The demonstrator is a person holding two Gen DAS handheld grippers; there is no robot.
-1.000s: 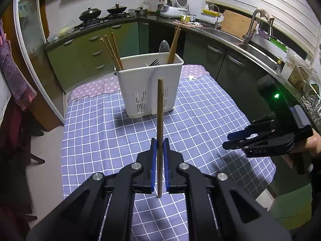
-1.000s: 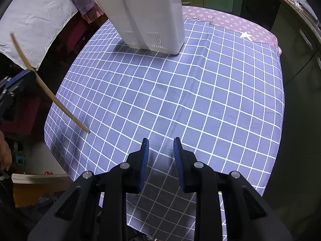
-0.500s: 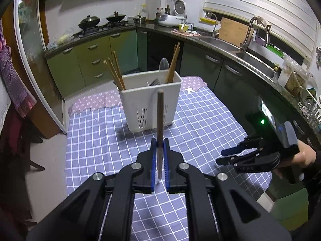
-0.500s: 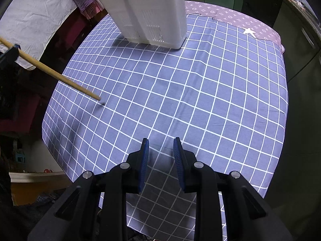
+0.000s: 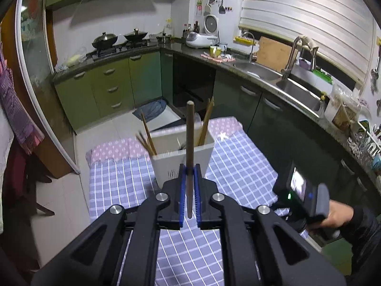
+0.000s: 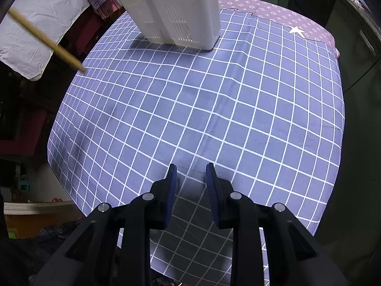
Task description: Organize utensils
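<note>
A kitchen seen from two handheld grippers working over a counter (image 6: 238,109) covered in a blue checked cloth. The left gripper (image 5: 189,174) has its jaws closed on a single wooden chopstick (image 5: 189,143), pinched low on its length so that most of it stands upright above the blue pads. The chopstick is in the air, clear of the cloth. In the right wrist view the same chopstick (image 6: 47,40) shows as a slanted stick at the upper left edge, its tip hanging over the counter's edge.

Directly beyond the held chopstick stands a white plastic utensil holder (image 5: 183,162) at the far end of the counter. It already holds several other chopsticks (image 5: 147,138) leaning in its left and right compartments, and something dark in the middle that is too blurred to name.

The right gripper (image 6: 190,174) points steeply down at bare cloth, jaws partly open, holding nothing.

The step in hand appears to be carrying this chopstick to the holder. The next move likely calls for bringing the stick over a compartment with chopsticks, lowering its bottom end past the rim, and only then loosening the jaws
</note>
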